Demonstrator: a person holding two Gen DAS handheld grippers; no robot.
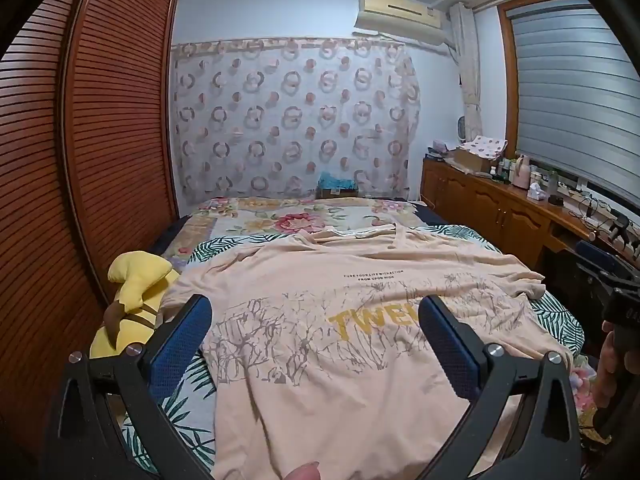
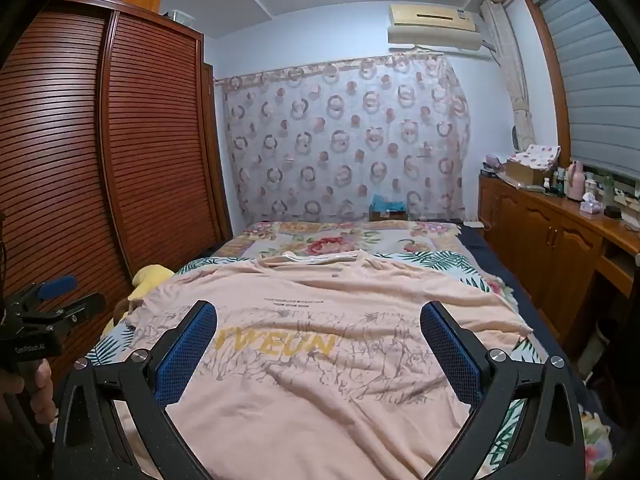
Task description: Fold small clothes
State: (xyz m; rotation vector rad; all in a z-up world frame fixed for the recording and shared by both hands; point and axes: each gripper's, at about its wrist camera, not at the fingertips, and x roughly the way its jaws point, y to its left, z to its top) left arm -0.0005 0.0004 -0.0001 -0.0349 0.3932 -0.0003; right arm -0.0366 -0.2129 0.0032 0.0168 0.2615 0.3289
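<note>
**Peach T-shirt spread flat under two wide-open grippers**

Blue-padded fingers [image 1: 182, 344] frame the bottom of the left wrist view, spread far apart with nothing between them. That left gripper [image 1: 314, 312] hangs above the peach T-shirt [image 1: 352, 280], whose hem end runs down under the camera while the printed chest shows in the gap between the pads. The right gripper [image 2: 318, 316] is likewise spread wide and holds nothing; the same T-shirt [image 2: 328, 400] fills the space between its fingers [image 2: 450, 344], and whether any pad touches the cloth cannot be told.

Lying face up on the bed [image 2: 424, 258], the shirt has its long axis running away from both cameras: hem nearest, neckline farthest, sleeves out to the left and right. Wrinkles cross the lower half.

Yellow capitals read "TWE" in the left view before a finger cuts them off, and "WEUN" in the right view. Above them sit two small dark lines, "FUSE YOUR LIFE WITH ACTION" and "FROM UPON HIGH". Grey branch-like line drawings surround the lettering.

Just beside the shirt's left sleeve rests a yellow plush toy [image 1: 134, 300].
</note>
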